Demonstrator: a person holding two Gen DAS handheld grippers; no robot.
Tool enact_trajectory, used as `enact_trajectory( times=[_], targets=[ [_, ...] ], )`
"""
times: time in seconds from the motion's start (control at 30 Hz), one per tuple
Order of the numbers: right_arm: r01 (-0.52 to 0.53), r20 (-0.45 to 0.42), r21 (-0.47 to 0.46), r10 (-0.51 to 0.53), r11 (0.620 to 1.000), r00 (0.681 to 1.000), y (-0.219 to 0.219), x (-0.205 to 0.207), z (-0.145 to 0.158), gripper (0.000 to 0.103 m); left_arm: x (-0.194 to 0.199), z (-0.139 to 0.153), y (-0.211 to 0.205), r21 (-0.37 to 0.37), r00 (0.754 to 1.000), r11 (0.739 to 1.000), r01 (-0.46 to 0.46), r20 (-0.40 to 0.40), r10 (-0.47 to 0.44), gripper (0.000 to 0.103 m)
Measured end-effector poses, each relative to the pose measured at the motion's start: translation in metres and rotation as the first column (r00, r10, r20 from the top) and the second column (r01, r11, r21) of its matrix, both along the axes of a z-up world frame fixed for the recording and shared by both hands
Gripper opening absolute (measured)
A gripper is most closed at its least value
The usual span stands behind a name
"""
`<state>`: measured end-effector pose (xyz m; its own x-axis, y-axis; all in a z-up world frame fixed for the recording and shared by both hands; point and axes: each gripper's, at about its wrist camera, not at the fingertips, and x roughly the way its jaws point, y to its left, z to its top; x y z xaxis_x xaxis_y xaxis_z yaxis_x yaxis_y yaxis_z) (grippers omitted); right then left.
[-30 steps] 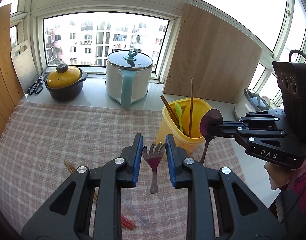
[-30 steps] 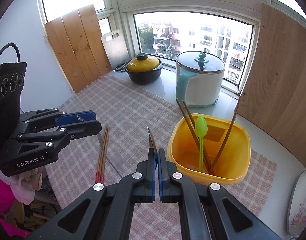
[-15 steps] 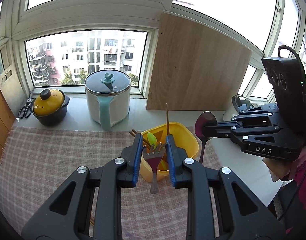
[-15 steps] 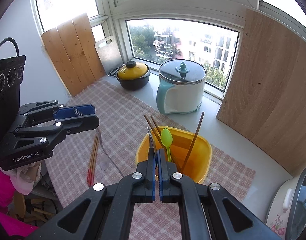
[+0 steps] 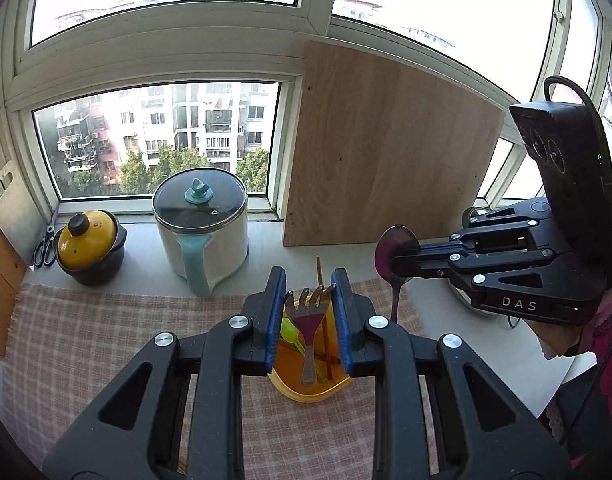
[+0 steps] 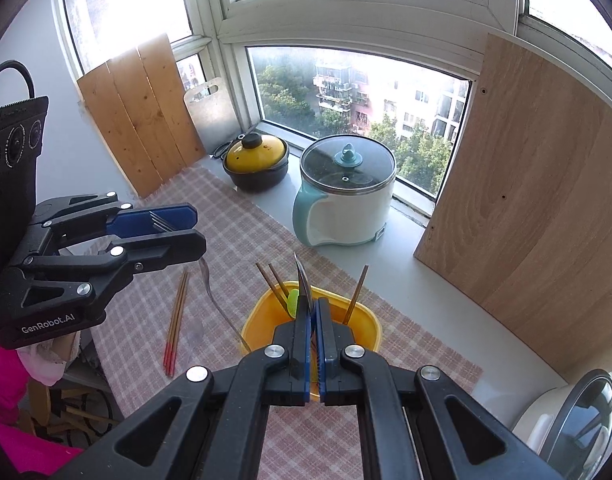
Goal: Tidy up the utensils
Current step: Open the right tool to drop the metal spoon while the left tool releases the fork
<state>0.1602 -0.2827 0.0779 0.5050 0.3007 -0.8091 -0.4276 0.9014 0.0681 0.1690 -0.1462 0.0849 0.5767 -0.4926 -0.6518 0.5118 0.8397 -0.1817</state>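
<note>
My left gripper (image 5: 308, 292) is shut on a metal fork (image 5: 309, 322), tines up, handle hanging over the yellow bin (image 5: 306, 392). My right gripper (image 6: 314, 312) is shut on a metal spoon (image 6: 301, 284) held edge-on; its bowl (image 5: 398, 252) shows in the left wrist view. Both hover above the yellow bin (image 6: 368, 322), which holds chopsticks (image 6: 356, 294) and a green spoon (image 6: 293, 302). The left gripper (image 6: 173, 228) also shows at the left of the right wrist view. A pair of red-tipped chopsticks (image 6: 177, 316) lies on the checked cloth (image 6: 145, 320).
A white and teal electric pot (image 6: 346, 196) and a yellow-lidded black pot (image 6: 257, 160) stand on the sill behind. A wooden board (image 6: 538, 200) leans at the right, planks (image 6: 141, 112) at the left. Scissors (image 5: 45, 246) lie by the pot. A rice cooker (image 6: 578, 412) sits far right.
Both grippers have risen and moved over the yellow bin, still holding the fork and the spoon. The bin now lies directly under the fingers.
</note>
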Motion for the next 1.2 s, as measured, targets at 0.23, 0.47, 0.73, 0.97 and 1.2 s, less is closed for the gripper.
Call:
enact_trajectory(
  times=[0.23,0.47,0.73,0.97,1.2],
  targets=[
    [0.015,-0.003,-0.031,-0.015,0.999,1.0,0.001,0.029,-0.011,0.0,0.02,-0.015,-0.008,0.027,0.999,1.0,-0.007,-0.04,0.008,0.022],
    [-0.006,-0.051,-0.073,0.002,0.997,0.999,0.007,0.048,-0.042,0.0,0.033,-0.041,-0.01,0.053,0.994,0.998,-0.021,-0.107,0.026,0.022],
    [-0.025,-0.128,-0.096,0.012,0.995,0.992,0.009,0.058,-0.082,0.0,0.04,-0.068,-0.011,0.083,0.984,0.996,-0.027,-0.175,0.041,0.022],
    [-0.022,-0.165,-0.091,0.007,0.996,0.986,0.005,0.061,-0.101,0.0,0.041,-0.081,-0.015,0.091,0.976,0.996,-0.021,-0.214,0.04,0.022],
    [-0.016,-0.169,-0.076,0.003,0.997,0.986,0.004,0.058,-0.102,0.02,0.035,-0.08,-0.016,0.098,0.975,0.995,-0.01,-0.22,0.031,0.023]
  ],
)
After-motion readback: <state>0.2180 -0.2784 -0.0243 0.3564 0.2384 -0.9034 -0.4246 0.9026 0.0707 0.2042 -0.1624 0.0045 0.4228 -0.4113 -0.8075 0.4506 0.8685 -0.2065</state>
